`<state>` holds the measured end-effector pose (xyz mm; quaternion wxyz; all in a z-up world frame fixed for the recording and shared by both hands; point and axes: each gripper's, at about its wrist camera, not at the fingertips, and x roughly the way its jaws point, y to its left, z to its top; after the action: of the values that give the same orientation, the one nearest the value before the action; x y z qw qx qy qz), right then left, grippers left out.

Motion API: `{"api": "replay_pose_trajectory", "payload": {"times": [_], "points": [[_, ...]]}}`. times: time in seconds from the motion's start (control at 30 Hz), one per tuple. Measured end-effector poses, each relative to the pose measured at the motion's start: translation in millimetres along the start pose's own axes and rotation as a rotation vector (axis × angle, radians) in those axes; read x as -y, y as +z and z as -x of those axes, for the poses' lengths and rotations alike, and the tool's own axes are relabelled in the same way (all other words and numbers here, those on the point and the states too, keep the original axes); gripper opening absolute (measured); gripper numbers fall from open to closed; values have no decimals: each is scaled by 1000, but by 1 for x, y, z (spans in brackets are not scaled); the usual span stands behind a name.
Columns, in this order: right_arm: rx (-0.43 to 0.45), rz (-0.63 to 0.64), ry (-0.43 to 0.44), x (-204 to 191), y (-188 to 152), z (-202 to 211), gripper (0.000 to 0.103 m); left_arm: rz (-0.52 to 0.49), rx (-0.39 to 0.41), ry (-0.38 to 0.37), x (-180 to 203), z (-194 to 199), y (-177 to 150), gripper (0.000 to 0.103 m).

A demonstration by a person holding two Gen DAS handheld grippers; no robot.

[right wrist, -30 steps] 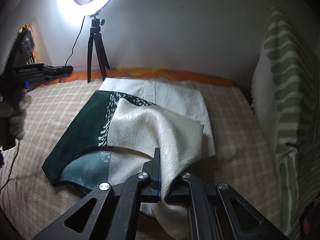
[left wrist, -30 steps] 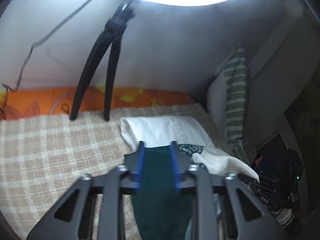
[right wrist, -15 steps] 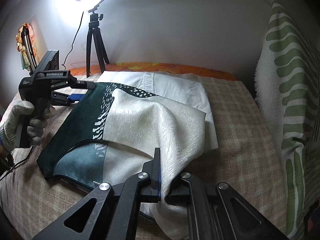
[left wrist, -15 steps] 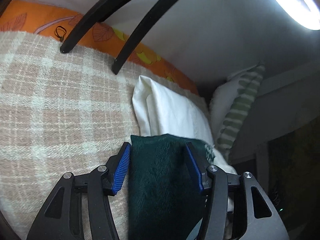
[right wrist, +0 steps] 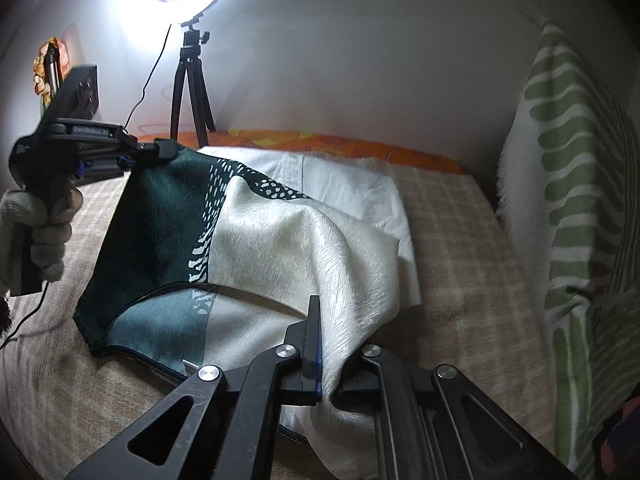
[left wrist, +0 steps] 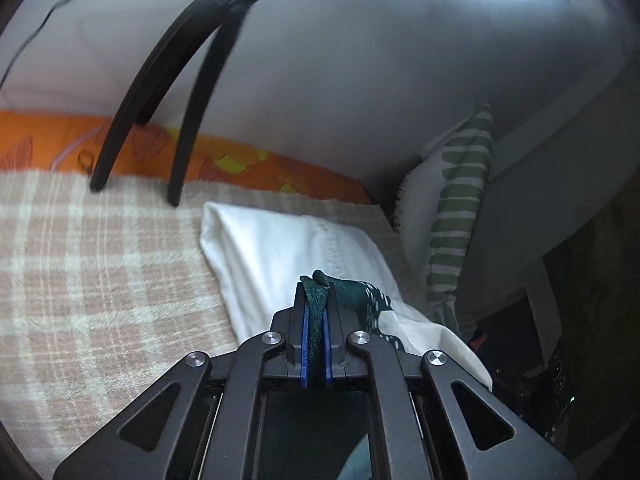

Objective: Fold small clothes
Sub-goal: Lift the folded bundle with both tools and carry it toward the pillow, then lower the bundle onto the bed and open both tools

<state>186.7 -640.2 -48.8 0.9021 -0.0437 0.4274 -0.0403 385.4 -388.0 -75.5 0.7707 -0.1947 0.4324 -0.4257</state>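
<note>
Soft, limp green-and-cream patterned fabric garment (right wrist: 248,248): left gripper (left wrist: 315,300), jaws just closed, pinches its green corner; right gripper (right wrist: 320,344) clamps the cream edge

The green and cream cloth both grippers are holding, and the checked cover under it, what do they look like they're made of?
Green and cream cloth: probably a woven fabric with a slight sheen; fine scratchy streaks catch the light, and the green part pinched in the left gripper looks napped, maybe velvety. The right gripper grips the cream part. Checked cover: looks like a coarse, matte woven blanket, wool or cotton; fuzzy visible weave.
</note>
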Motion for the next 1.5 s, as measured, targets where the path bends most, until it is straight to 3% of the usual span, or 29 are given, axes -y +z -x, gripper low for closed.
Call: {"api": "replay_pose_trajectory", "payload": {"times": [0.23, 0.53, 0.6, 0.67, 0.7, 0.73, 0.77, 0.83, 0.87, 0.97, 1.1, 1.5], "points": [[36, 27, -35, 0, 11, 17, 1, -59, 17, 34, 25, 15, 19, 4], [112, 43, -81, 22, 55, 11, 1, -85, 86, 88, 32, -4, 54, 4], [108, 27, -51, 32, 63, -3, 2, -97, 103, 118, 31, -12, 59, 4], [64, -2, 49, 42, 65, -22, 3, -143, 119, 206, 32, -23, 61, 6], [28, -27, 112, 48, 63, -34, 3, -160, 107, 246, 31, -30, 61, 10], [9, -51, 129, 53, 61, -41, 10, -167, 91, 255, 31, -33, 61, 17], [-6, -69, 117, 57, 58, -47, 25, -167, 69, 260, 29, -36, 61, 24], [-14, -129, 119, 71, 52, -50, 37, -173, 40, 252, 30, -36, 58, 34], [-10, -170, 139, 80, 49, -50, 37, -191, 38, 264, 33, -34, 55, 41], [18, -288, 190, 105, 43, -43, 39, -199, 34, 248, 39, -27, 49, 42], [27, -366, 138, 122, 39, -38, 39, -222, 28, 253, 49, -17, 37, 42], [63, -311, 47, 90, 15, 3, 42, -277, 26, 301, 79, 39, -2, 44]]}}
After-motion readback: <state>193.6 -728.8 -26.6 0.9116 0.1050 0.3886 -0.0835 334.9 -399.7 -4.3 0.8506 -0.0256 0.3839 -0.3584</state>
